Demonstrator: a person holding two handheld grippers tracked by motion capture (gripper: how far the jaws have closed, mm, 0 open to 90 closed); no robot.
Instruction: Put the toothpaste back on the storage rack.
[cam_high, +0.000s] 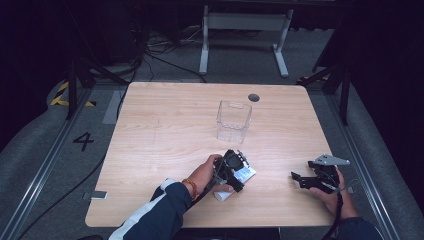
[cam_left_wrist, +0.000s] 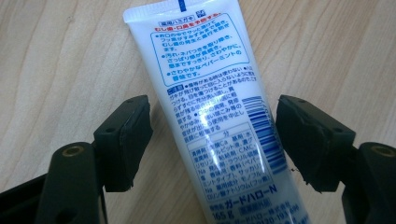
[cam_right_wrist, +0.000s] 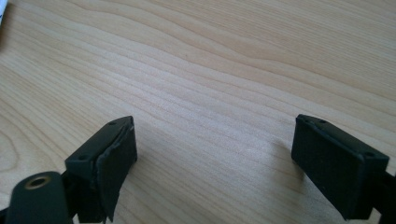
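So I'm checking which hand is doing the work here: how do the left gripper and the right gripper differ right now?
The left gripper has the white tube lying between its open jaws, with a gap on each side; the right gripper has bare wood between its jaws. In the high view the left gripper sits near the table's front middle over the tube, while the right gripper waits apart near the right edge. Both are open.

clear plastic bin, wooden table
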